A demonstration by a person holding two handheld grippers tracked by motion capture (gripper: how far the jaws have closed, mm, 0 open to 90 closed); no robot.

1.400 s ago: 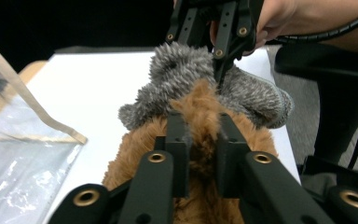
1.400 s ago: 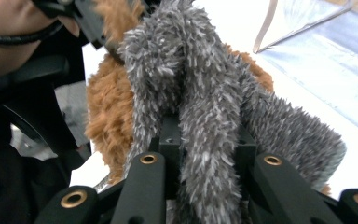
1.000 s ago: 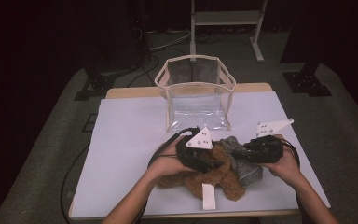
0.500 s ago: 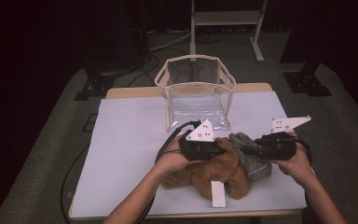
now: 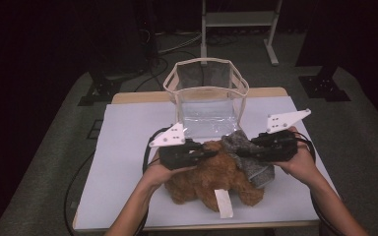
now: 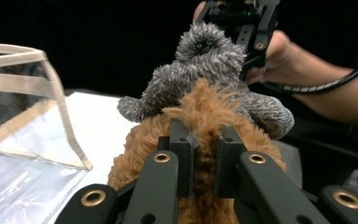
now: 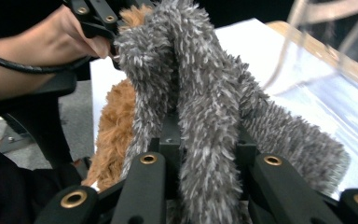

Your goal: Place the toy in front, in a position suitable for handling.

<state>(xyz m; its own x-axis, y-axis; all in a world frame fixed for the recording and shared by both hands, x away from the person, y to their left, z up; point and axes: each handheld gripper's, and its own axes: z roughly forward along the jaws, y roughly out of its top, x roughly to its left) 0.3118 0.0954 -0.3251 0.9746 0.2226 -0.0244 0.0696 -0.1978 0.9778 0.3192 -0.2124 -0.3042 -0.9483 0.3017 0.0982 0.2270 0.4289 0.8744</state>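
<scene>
My left gripper (image 6: 204,154) has just clamped a tuft of the brown plush toy (image 5: 211,179); my right gripper (image 7: 208,154) grips the grey plush toy (image 5: 248,152). Both toys sit before the clear mesh-rimmed bin (image 5: 206,101), now ready for lifting.

I work at a table (image 5: 128,196) covered by a mat. A mesh-walled basket (image 5: 206,93) stands at the far middle of the table. Before it, toward my side, lies a teddy bear (image 5: 211,182), with a second plush toy (image 5: 251,157) against its right side, partly on top of it. A paper tag (image 5: 224,202) lies on the bear's near edge. My left gripper (image 5: 211,153) is over the bear, left of centre, clamped on a fold of its fur. My right gripper (image 5: 241,152) is to the right, clamped on the second plush toy. The two grippers face each other, tips close together. In the left gripper view, the basket is left of the bear.
</scene>
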